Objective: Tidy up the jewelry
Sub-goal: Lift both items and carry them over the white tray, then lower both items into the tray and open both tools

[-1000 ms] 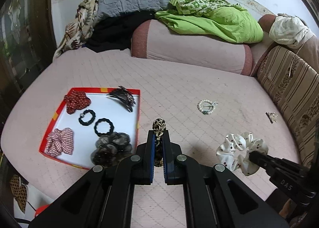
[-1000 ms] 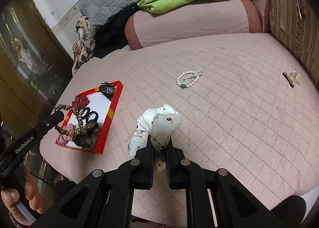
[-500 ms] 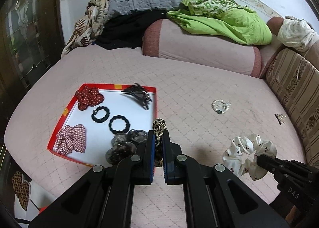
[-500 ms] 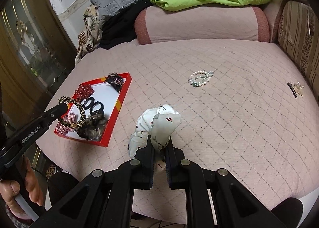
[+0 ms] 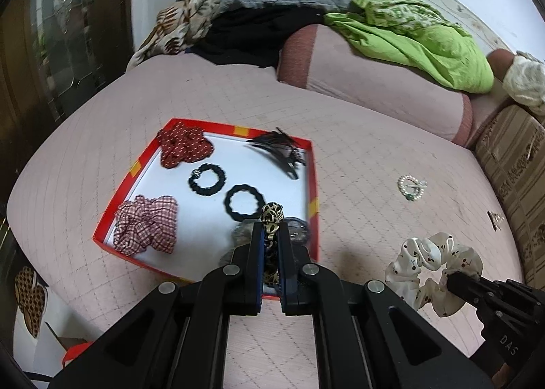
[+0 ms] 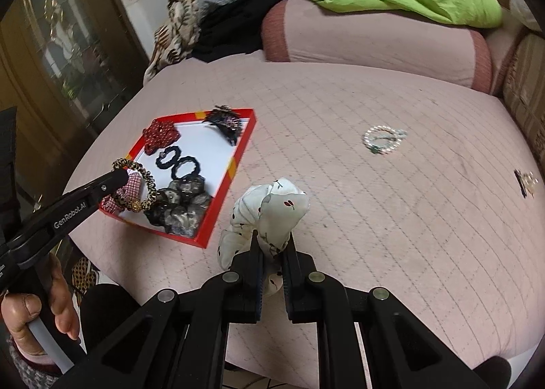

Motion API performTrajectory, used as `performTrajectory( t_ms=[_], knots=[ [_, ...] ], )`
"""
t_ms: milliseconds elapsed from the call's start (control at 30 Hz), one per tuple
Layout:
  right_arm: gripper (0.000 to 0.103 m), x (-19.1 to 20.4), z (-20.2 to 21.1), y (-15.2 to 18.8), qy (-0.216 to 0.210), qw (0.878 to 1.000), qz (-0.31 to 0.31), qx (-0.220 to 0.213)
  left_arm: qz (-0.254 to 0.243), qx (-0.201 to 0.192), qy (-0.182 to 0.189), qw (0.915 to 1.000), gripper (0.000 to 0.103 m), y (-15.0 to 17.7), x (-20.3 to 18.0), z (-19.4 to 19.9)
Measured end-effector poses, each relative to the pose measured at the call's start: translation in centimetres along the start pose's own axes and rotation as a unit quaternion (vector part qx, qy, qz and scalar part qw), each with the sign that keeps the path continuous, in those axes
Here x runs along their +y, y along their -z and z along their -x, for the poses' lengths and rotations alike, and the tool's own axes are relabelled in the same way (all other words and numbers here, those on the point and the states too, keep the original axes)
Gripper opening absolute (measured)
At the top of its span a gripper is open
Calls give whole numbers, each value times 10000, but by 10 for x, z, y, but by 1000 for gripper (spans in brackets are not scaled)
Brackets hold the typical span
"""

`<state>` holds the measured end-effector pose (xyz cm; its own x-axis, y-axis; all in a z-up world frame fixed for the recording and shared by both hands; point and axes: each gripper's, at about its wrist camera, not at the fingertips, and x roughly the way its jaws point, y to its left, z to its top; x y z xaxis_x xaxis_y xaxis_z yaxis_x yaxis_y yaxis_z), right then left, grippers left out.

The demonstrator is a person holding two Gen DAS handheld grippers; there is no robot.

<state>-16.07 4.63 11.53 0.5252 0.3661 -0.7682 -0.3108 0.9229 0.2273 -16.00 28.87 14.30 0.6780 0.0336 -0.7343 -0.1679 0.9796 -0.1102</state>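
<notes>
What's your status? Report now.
Left gripper shut on leopard hair tie, over red tray. Right gripper shut on white scrunchie. Nothing blocking.

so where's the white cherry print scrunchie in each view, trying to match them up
Left wrist view: the white scrunchie is at lower right, hanging from the tip of the right gripper, off the bedspread.
Right wrist view: the white scrunchie is at centre, bunched up between the right gripper's closed fingers.
Shared landmark: the red tray lies to the scrunchie's left in both views.
</notes>
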Motion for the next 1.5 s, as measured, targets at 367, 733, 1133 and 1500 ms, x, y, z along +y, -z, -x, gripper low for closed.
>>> performTrajectory(
  t_ms=[367, 733, 1133, 1500],
  knots=[
    [11, 52, -28, -38, -222, 9979, 599, -52, 667, 8, 156, 9977, 6, -39, 68, -10],
    [11, 91, -94, -93, -410, 9960, 797, -36, 1118, 345, 306, 9927, 6, -90, 126, -80],
    [13, 84, -189, -105, -455, 9965, 365, 601, 1162, 877, -310, 9889, 9, -93, 152, -156],
    [44, 80, -160, -96, -457, 9970, 547, 310, 846, 538, -544, 9935, 28, -89, 126, -117]
  ],
)
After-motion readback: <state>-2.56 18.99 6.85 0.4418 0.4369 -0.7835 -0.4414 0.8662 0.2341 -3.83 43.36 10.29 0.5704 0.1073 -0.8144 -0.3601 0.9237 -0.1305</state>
